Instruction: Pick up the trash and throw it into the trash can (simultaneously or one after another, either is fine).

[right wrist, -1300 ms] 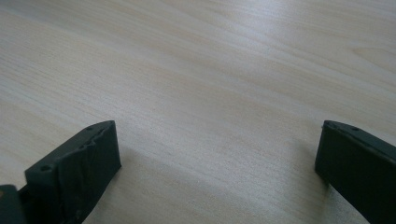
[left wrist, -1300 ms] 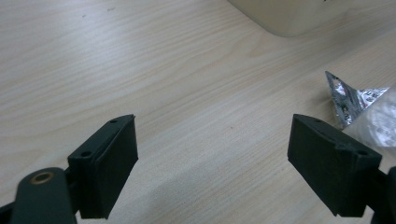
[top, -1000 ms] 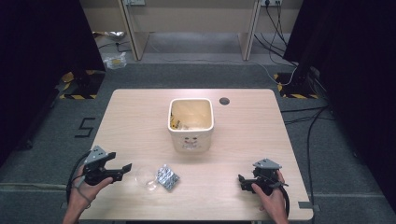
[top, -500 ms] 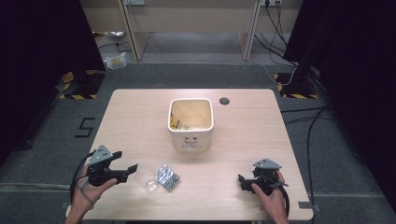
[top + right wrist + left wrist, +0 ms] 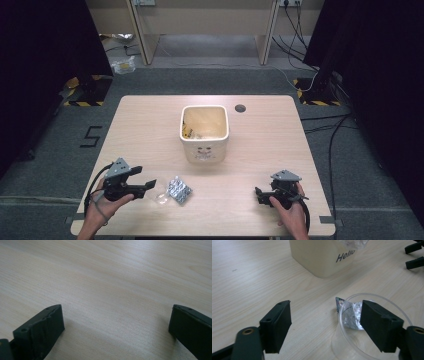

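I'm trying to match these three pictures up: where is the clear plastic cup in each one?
High view: the clear plastic cup lies low and left of centre, just ahead of the left gripper.
Left gripper view: lower right, around one jaw.
Right gripper view: not in it.
Shared landmark: the cream bin.

**What I cannot make out from here**

In the left gripper view, my right-hand jaw covers part of the clear plastic cup [image 5: 372, 325], and the frame's bottom edge cuts off the cup's lower rim. The foil packet [image 5: 352, 315] lies behind the cup wall, so its print is unreadable. The cream bin [image 5: 322, 257] is cropped at the top; its lettering ends after "Hello". From the high view, the bin's contents [image 5: 192, 132] are too small to identify.
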`<state>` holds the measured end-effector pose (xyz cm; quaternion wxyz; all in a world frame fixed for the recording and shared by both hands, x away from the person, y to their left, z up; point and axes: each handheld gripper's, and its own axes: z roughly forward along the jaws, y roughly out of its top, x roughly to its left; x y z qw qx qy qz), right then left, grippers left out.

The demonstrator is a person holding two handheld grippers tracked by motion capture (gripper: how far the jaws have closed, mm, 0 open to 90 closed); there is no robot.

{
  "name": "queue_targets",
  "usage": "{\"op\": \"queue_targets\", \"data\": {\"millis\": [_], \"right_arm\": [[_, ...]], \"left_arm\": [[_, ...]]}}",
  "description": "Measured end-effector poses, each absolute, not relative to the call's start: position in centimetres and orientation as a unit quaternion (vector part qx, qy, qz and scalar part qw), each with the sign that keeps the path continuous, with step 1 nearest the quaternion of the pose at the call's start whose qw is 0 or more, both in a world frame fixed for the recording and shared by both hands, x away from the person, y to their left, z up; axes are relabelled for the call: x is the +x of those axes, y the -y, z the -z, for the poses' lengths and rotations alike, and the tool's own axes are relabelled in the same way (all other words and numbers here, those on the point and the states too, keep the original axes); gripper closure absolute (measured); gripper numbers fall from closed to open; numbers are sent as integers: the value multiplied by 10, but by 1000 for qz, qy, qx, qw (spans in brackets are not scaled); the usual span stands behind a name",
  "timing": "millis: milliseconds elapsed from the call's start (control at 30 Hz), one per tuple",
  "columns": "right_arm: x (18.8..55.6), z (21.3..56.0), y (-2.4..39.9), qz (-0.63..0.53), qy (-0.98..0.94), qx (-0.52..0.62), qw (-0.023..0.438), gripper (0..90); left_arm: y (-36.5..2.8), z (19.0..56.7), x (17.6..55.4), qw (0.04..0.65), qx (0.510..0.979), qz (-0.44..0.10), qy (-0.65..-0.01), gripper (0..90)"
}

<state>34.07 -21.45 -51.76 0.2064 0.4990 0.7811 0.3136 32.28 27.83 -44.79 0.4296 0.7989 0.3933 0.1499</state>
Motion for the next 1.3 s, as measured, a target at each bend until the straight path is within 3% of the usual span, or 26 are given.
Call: {"op": "queue_targets", "data": {"millis": [333, 700, 1300], "right_arm": [[341, 518, 214, -314, -782, 498, 204, 2], [341, 518, 214, -315, -783, 495, 204, 3], [341, 518, 214, -315, -784, 495, 204, 3]], "left_arm": [[-268, 455, 329, 409, 820, -135, -377, 475], [-265, 455, 326, 420, 827, -130, -351, 784], [-268, 430, 330, 447, 815, -155, -336, 815]]}}
